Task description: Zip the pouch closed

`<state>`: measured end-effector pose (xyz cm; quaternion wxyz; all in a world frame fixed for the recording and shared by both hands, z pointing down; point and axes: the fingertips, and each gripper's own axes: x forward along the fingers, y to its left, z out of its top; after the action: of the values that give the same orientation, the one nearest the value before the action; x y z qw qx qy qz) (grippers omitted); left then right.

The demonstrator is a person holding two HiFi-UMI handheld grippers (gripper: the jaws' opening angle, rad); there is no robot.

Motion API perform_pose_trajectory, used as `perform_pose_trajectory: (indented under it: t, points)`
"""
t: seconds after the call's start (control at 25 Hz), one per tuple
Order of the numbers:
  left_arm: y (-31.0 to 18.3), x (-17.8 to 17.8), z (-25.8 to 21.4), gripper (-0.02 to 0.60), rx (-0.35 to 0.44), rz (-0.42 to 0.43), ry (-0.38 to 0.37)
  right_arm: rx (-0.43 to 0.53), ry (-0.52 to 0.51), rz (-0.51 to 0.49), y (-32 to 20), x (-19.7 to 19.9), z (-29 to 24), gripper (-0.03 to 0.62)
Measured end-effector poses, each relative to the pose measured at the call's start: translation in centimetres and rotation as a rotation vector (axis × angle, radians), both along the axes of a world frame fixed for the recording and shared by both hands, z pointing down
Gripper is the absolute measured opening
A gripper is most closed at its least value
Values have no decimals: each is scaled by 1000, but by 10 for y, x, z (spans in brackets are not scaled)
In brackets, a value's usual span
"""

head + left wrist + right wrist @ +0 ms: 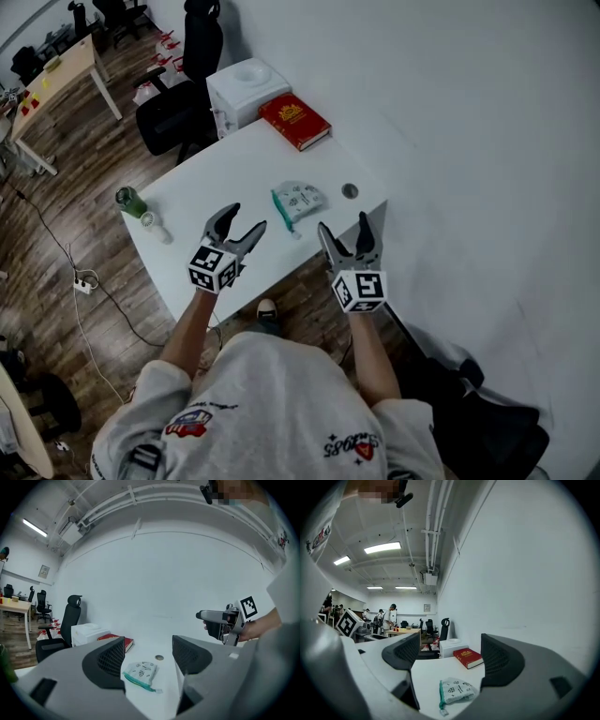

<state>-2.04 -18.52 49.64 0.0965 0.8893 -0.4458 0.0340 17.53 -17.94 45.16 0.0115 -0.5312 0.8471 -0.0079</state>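
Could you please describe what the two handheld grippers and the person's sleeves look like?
Both the left gripper and right gripper are grey, with two tapered jaws lined by dark, grid-textured pads. Each carries a white cube printed with black square markers. The person wears a light grey short-sleeved shirt with small printed emblems.
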Motion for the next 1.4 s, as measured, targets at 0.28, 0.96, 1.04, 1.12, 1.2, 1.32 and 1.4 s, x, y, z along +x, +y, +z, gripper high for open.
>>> perform_pose_trajectory:
  t: [0.28, 0.96, 1.04, 1.12, 1.2, 1.32, 1.4]
  points:
    - [-57, -9, 5, 314, 2, 32, 10, 6, 8, 20, -47, -20, 0, 394]
    - [-75, -18, 9, 314, 9, 22, 6, 3, 33, -1, -70, -33, 10, 382]
    - [-75, -21, 8, 314, 11, 17, 1, 10, 40, -6, -72, -35, 8, 382]
    - [-77, -27, 11, 314, 1, 4, -2, 8, 34, -9, -74, -39, 7, 382]
    - [-77, -31, 14, 314, -6, -9, -4, 0, 31, -19, -76, -43, 11, 382]
    - [-75, -35, 19, 314, -5, -21, -10, -3, 40, -42, -78, -47, 20, 382]
    - [-75, -38, 22, 314, -8, -31, -15, -6, 46, -55, -82, -48, 27, 382]
